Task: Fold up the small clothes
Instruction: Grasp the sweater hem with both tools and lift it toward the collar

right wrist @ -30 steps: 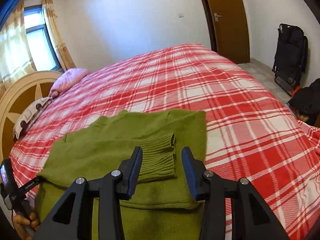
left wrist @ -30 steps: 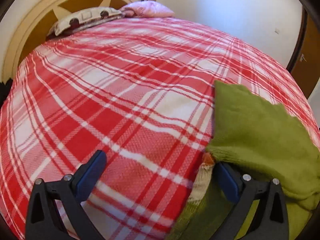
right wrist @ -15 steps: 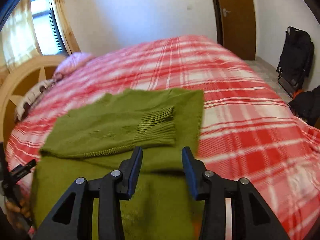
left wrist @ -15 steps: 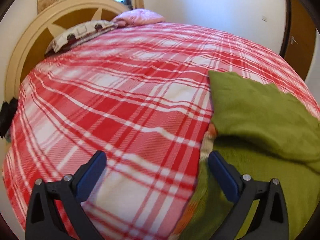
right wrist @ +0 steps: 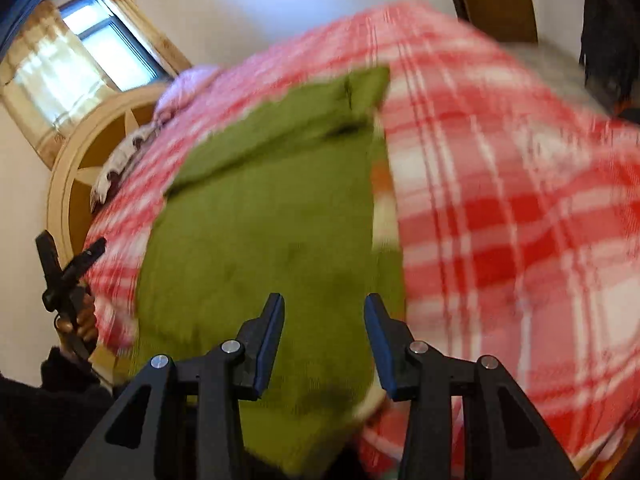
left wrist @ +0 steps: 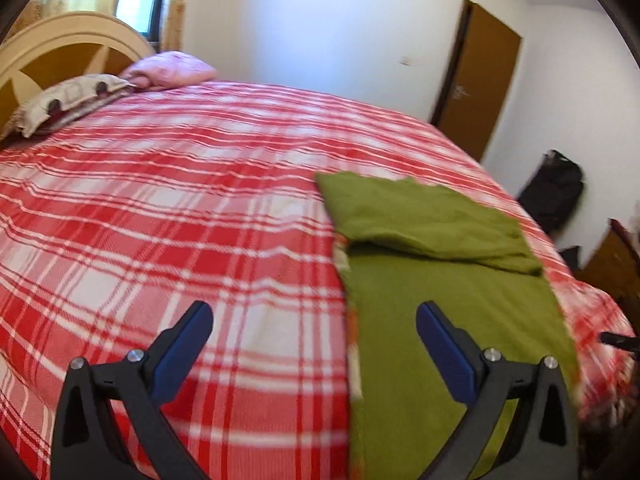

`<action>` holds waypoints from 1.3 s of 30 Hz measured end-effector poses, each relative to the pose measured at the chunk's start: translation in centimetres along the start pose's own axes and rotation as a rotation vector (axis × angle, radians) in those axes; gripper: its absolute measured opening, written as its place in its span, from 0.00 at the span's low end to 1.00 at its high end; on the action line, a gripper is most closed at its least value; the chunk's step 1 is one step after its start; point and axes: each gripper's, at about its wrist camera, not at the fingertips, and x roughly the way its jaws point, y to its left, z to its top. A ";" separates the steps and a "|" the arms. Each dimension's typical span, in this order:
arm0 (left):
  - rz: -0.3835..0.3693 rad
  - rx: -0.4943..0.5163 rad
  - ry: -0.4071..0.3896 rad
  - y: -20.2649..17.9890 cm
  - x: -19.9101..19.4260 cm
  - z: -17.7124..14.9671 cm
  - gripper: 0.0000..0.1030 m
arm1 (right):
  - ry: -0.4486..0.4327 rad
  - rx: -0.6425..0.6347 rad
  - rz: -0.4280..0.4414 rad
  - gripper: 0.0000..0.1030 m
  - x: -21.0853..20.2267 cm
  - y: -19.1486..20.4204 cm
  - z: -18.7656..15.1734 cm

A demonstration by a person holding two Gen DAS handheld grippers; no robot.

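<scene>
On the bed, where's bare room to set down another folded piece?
Bare plaid bedspread lies between the green sweater and the pillows by the headboard. A narrower strip runs beyond the sweater's far edge toward the door. Only the sweater's patch is taken.

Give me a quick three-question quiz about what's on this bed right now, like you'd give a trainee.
1. True or false: the left gripper is clamped on the green sweater.
2. Which covers the bed? A) red plaid blanket B) plain blue sheet C) bare mattress
3. Fill in: the right gripper has its jaws ____, above the sweater.

Key: 1 false, its jaws are open and hold nothing; 2 A; 3 open.
</scene>
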 end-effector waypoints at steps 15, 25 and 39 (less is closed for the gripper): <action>-0.232 0.105 0.297 -4.5 -3.3 -11.0 0.99 | 0.242 0.000 -0.053 0.42 3.2 1.9 -7.1; -0.275 0.097 0.466 -5.7 -0.8 -13.6 0.67 | 0.333 0.130 -0.006 0.42 6.1 0.5 -10.4; -0.347 0.159 0.503 -7.1 -0.9 -14.9 0.14 | 0.283 0.107 0.060 0.10 6.2 1.7 -9.9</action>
